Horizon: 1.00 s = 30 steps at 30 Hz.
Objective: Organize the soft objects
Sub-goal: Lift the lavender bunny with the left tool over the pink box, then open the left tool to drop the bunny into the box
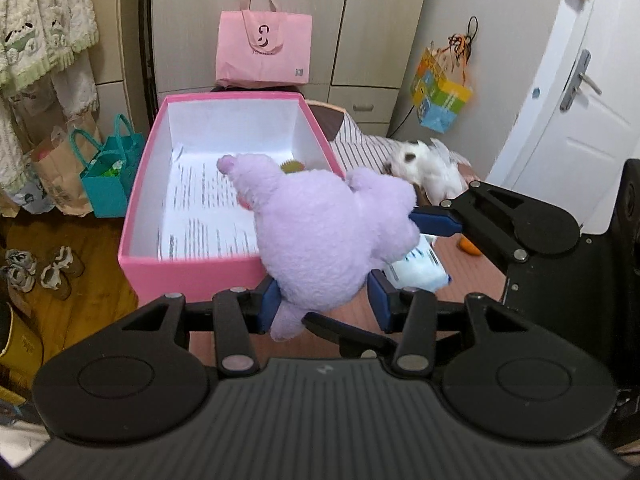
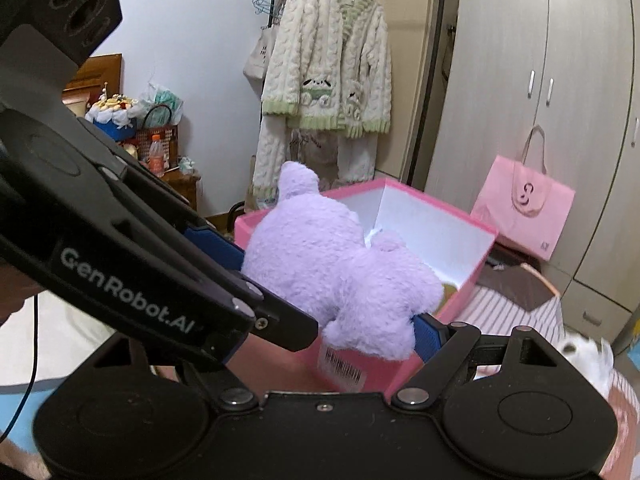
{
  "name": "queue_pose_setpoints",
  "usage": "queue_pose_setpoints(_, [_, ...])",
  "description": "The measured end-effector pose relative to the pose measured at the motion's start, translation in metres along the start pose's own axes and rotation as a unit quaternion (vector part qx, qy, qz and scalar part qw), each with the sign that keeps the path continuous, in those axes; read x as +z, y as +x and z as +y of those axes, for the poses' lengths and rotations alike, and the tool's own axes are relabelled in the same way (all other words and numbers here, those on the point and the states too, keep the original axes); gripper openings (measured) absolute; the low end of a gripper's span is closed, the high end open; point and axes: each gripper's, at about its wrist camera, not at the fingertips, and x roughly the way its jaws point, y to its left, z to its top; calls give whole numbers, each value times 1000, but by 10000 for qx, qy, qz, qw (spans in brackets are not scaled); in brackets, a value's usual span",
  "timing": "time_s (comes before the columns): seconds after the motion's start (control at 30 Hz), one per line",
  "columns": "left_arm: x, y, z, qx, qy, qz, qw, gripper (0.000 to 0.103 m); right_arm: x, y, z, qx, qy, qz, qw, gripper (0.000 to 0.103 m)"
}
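At far left we list a teal bag (image 1: 108, 184); then a pink box (image 1: 192, 276) lined with printed paper (image 1: 208, 216); over its near right corner, a purple plush (image 1: 324, 236), clamped by our left gripper (image 1: 324, 300) and right gripper (image 2: 328, 292); white plush (image 1: 432, 172) beyond

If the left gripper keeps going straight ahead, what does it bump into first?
The left gripper already has the purple plush between its fingers, so that comes first. Straight beyond it is the pink box, probably its near wall or open inside, though depth is hard to judge.
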Motion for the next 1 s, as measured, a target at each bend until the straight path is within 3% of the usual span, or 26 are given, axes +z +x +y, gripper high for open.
queue_pose_setpoints(0.3, [39, 37, 43, -97, -204, 13, 9997, 44, 28, 51, -19, -34, 287, 136, 9995, 87])
queue_pose_setpoints(0.83, [51, 119, 92, -233, -835, 382, 9955, 45, 35, 131, -40, -180, 466, 1028, 9934, 87])
queue_pose_setpoints(1.0, [46, 111, 85, 96, -601, 131, 9981, 64, 37, 125, -38, -346, 239, 1168, 9923, 88])
